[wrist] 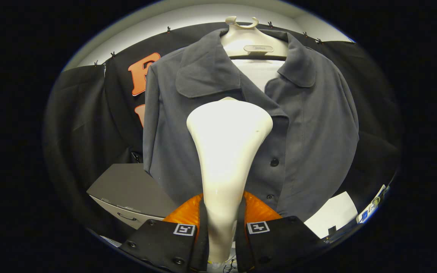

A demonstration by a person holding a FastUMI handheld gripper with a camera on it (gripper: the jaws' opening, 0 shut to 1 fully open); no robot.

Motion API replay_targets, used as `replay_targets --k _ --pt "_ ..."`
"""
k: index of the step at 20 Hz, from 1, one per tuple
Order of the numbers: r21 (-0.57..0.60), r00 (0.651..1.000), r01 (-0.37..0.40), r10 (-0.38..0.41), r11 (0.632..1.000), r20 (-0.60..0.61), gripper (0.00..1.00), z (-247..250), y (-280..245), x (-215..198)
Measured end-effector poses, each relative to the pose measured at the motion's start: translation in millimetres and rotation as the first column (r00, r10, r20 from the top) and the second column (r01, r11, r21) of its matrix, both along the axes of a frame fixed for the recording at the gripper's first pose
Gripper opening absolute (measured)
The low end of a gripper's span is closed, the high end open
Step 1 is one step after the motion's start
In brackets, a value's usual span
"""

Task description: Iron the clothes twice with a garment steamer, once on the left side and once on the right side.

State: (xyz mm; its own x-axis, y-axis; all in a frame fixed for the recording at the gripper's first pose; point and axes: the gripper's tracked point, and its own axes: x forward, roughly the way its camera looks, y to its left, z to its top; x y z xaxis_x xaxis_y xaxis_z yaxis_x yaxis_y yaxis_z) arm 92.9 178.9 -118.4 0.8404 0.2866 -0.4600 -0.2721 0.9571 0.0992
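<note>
Both fingers of tongs [222, 231] clamp steamer [228, 151] handle | head upright, just ahead, near shirt [309, 132] placket, left panel

Gripper [221, 231] points forward, level. Both fingers close in from 9 and 3 o'clock, pressing the handle of the steamer [228, 151], which rises toward 12 o'clock between them.

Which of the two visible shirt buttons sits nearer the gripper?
The lower button, just above the gripper shut on the steamer; the upper button sits higher on the shirt.
</note>
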Motion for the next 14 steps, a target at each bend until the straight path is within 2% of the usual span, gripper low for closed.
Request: replay_targets --k 14 --pt "-0.039 0.991 -0.001 -0.004 0.999 -0.137 0.36 -77.2 -10.6 -9.6"
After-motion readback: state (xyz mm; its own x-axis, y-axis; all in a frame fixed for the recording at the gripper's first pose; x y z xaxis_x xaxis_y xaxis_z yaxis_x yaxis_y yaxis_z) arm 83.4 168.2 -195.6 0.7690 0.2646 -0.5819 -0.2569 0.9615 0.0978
